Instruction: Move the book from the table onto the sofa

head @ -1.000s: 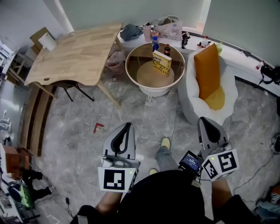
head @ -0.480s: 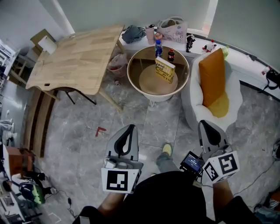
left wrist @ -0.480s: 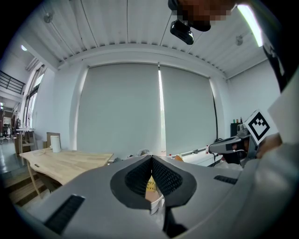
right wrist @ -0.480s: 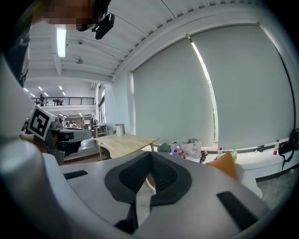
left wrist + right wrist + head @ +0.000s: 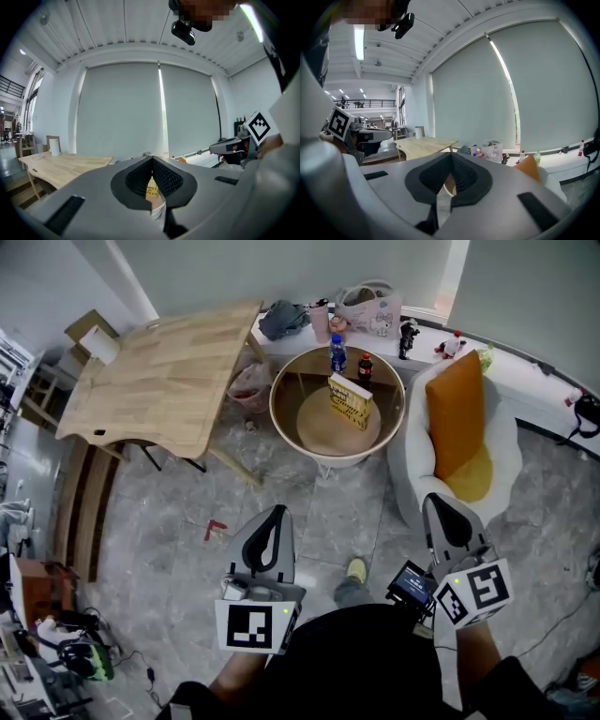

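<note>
A yellow book (image 5: 350, 401) stands tilted on the round glass-topped table (image 5: 281, 418) ahead of me. It also shows small between the jaws in the left gripper view (image 5: 152, 188). To the table's right is the white sofa (image 5: 502, 442) with an orange cushion (image 5: 457, 409). My left gripper (image 5: 276, 512) and right gripper (image 5: 434, 502) are held low over the floor, well short of the table. Both point toward it, and both are shut with nothing in them.
A large wooden table (image 5: 164, 371) stands at the left. Two bottles (image 5: 337, 352) stand on the round table behind the book. A bag (image 5: 370, 306) and small items line the ledge at the back. The person's shoe (image 5: 355, 570) is between the grippers.
The round table, book and sofa have drifted down the head view toward me as I walk forward. Both grippers keep their place in the frame and stay shut.
</note>
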